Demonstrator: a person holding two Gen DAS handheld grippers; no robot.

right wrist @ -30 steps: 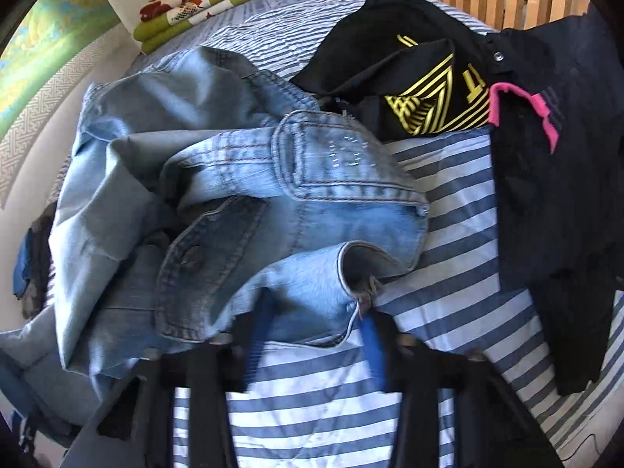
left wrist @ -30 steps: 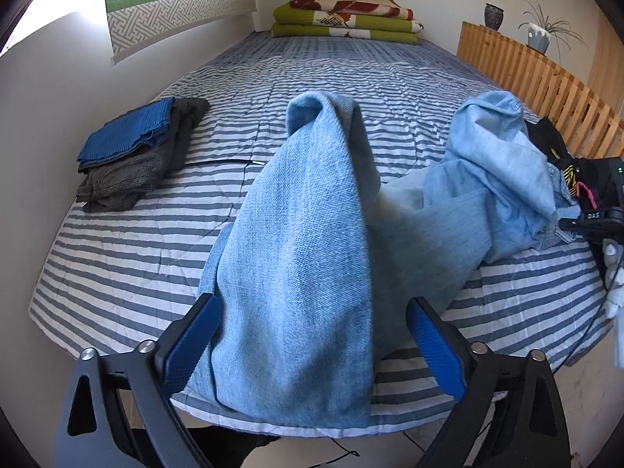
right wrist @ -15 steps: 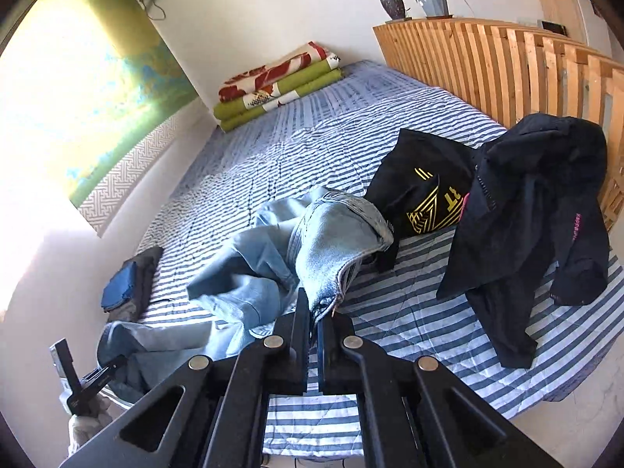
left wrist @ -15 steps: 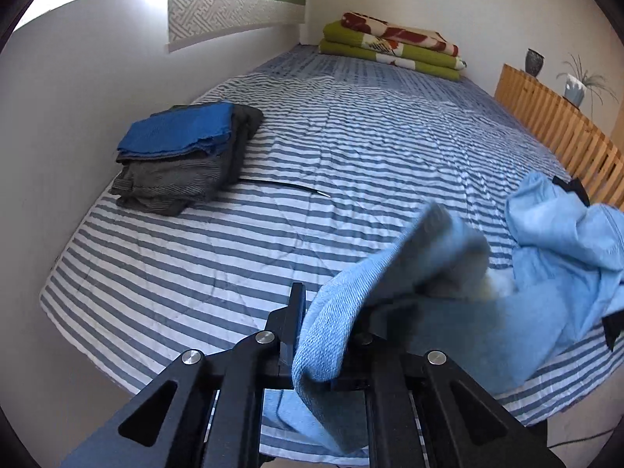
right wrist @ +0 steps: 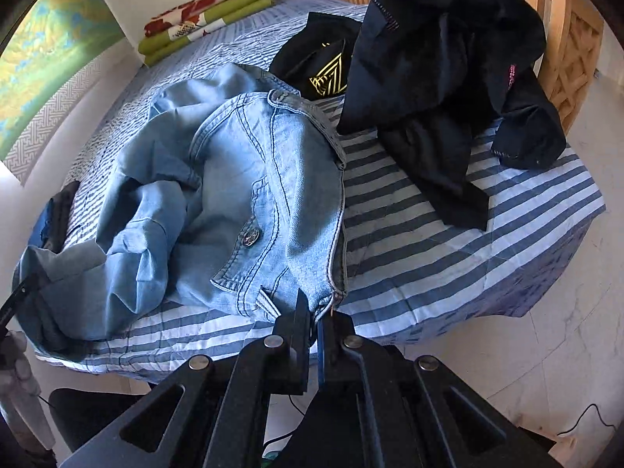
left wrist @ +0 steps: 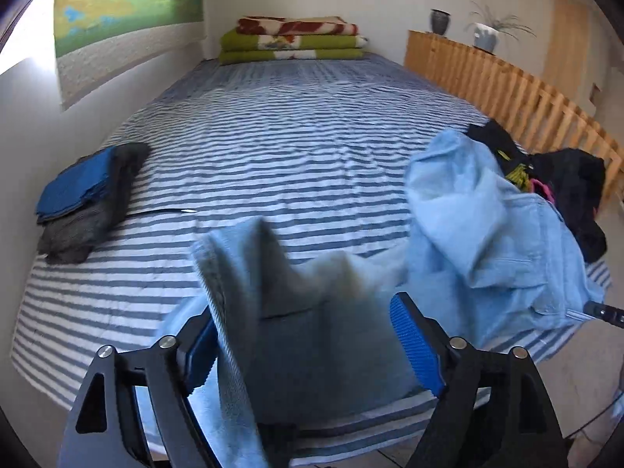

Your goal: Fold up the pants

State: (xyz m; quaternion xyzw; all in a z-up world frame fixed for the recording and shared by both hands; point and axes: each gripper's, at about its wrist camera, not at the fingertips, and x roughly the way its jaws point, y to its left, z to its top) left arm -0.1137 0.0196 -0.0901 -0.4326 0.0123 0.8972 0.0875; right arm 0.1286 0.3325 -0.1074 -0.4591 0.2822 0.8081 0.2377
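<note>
Across the near edge of the striped bed (left wrist: 312, 156), the light-blue jeans (right wrist: 241, 195) lie crumpled, with their long axis running roughly from 9 o'clock to 3 o'clock in the left wrist view: the leg end at 6 o'clock, the bunched waist portion at 3 o'clock. In the right wrist view the waistband, with its metal button (right wrist: 249, 237), faces the camera and points toward 6 o'clock, while the legs trail away toward 8 o'clock. The right gripper (right wrist: 314, 321) has its fingers pressed together on the waistband edge of the jeans, which enters the fingers from 12 o'clock. The left gripper (left wrist: 308, 335) has its fingers spread wide and opening; a blurred fold of the jeans leg stands between them, lying against the left blue pad (left wrist: 201, 355) and apart from the right one, so the fabric is not clamped. The leg cloth rises from the fingers toward 12 o'clock and drapes over toward the waist portion at 2 o'clock. Dark garments (right wrist: 448, 78) lie at 1 o'clock of the jeans in the right wrist view, touching the waist area. A folded stack of blue and grey clothes (left wrist: 85, 202) sits at 9 o'clock in the left wrist view, well apart from the jeans.
</note>
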